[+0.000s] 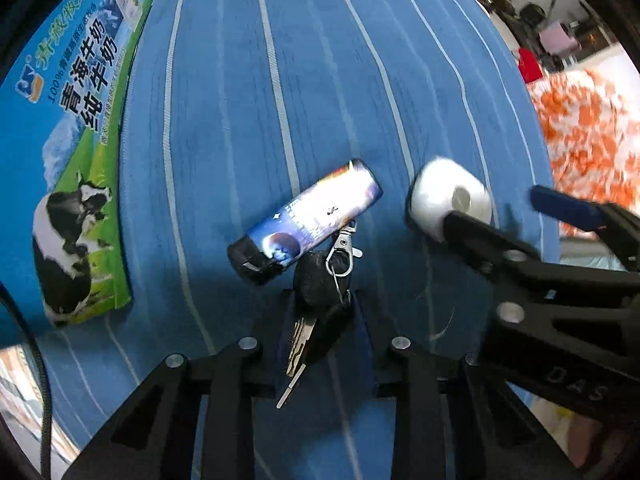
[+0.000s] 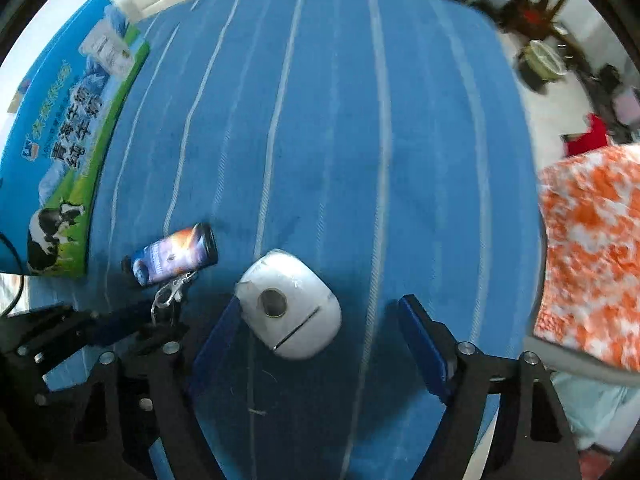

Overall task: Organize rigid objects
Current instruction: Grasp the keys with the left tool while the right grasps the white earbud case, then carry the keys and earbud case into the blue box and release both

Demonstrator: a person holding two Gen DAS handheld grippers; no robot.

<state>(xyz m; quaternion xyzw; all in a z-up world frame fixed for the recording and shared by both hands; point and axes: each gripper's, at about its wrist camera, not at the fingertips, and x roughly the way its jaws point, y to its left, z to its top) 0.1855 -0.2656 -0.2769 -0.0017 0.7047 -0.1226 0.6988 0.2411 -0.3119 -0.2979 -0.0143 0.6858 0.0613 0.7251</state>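
A bunch of keys [image 1: 318,304] with a black fob and silver clasp is pinched between the jaws of my left gripper [image 1: 320,312], low over the blue striped cloth. A space-printed lighter [image 1: 308,220] lies just beyond it, also in the right wrist view [image 2: 176,256]. A white spool of thread [image 2: 290,304] lies on the cloth between the wide-open fingers of my right gripper [image 2: 320,332], close to the left finger. The spool [image 1: 448,200] and right gripper [image 1: 524,220] show in the left wrist view. The left gripper [image 2: 132,320] shows at left in the right wrist view.
A blue and green milk carton box [image 1: 76,120] with a cow picture lies flat at the cloth's left edge [image 2: 68,148]. An orange and white fabric [image 2: 592,252] lies off the right edge. Room clutter sits at the far right.
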